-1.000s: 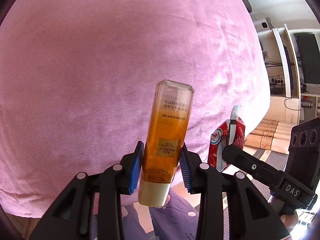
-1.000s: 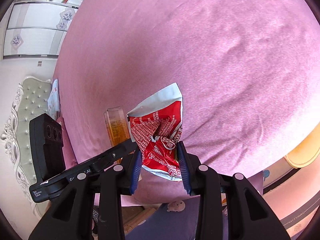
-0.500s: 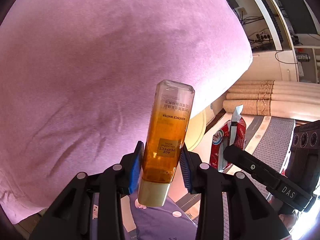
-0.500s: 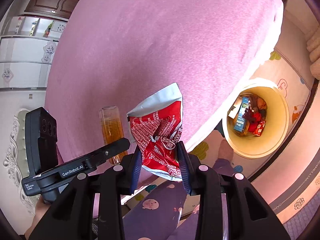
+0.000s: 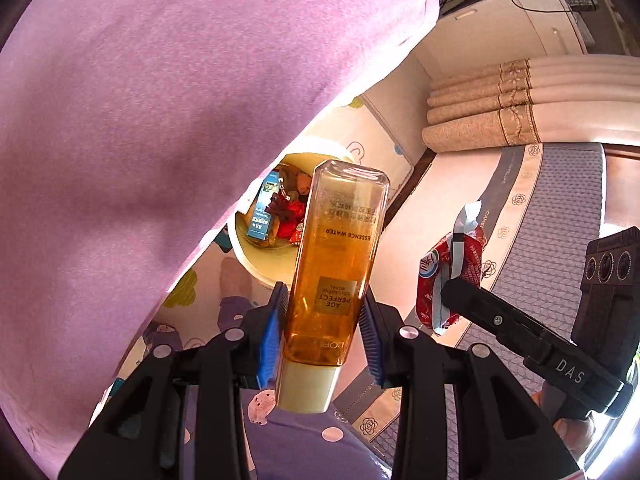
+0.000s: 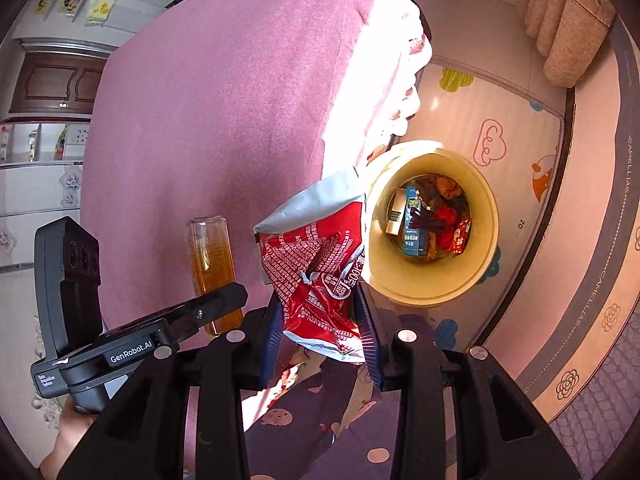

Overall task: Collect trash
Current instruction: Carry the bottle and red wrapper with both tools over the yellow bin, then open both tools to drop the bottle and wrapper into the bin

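Observation:
My left gripper (image 5: 323,332) is shut on an amber bottle (image 5: 336,264) with a cream cap, held cap toward the camera. My right gripper (image 6: 318,334) is shut on a crumpled red and silver snack bag (image 6: 316,264). A cream round bin (image 6: 486,240) stands on the floor beside the bed and holds several boxes and wrappers. In the left wrist view the bin (image 5: 256,256) sits just behind the bottle. The bag also shows in the left wrist view (image 5: 452,276), and the bottle in the right wrist view (image 6: 212,264).
A pink-covered bed (image 5: 160,120) fills the left side; its edge overhangs the bin. A patterned play mat (image 6: 500,120) covers the floor. Beige curtains (image 5: 500,120) hang at the right, with a grey floral rug (image 5: 560,240) below. Purple-clad legs (image 6: 328,420) show below the grippers.
Both grippers have swung away from the bed top toward the floor. The bin has come into view and closer, now just past the held bottle and bag. Both grips are unchanged.

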